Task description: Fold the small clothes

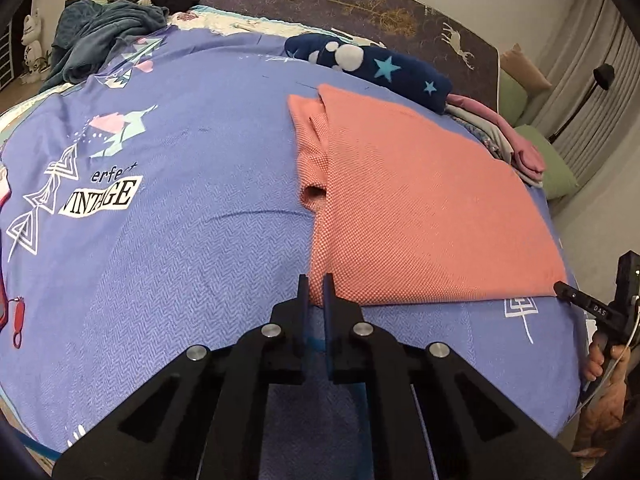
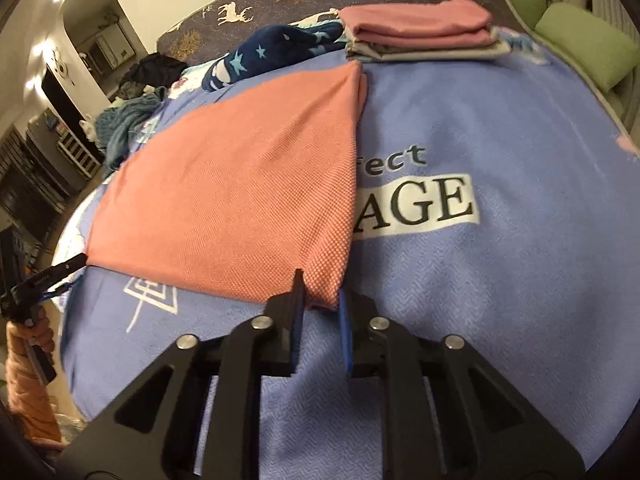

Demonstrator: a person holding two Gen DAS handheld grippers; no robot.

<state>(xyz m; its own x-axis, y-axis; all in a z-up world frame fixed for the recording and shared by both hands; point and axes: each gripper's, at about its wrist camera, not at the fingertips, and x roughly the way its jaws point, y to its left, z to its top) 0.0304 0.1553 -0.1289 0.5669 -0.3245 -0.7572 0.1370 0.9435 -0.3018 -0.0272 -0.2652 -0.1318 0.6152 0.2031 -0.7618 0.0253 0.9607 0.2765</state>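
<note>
both grippers at the near corners of the salmon garment

the salmon garment lay flat on the blue bedspread, already folded lengthwise, w/ one sleeve tucked under along its left edge. it was placed near the front edge of the bed, probably so both near corners could be reached w/o stretching.

the left gripper was at the near-left corner. its jaws were only a narrow slit apart w/ the cloth edge at the tips; from its own view one cannot tell if it really pinched the fabric. in the right wrist view its tips touched the same corner and looked closed together.

the right gripper stood at the near-right corner. its jaws had a clear gap, and the corner of the garment sat between them, so it seemed released or not yet clenched.

the two corners being taken together suggested the next step was to lift the near hem and carry it to the far edge, for the cross fold. the grip on the right side needed closing first.

behind the garment, a stack of folded clothes w/ a pink one on top waited near the headboard side, and a navy star blanket lay beside it. the stack was likely the place for the finished piece.
</note>
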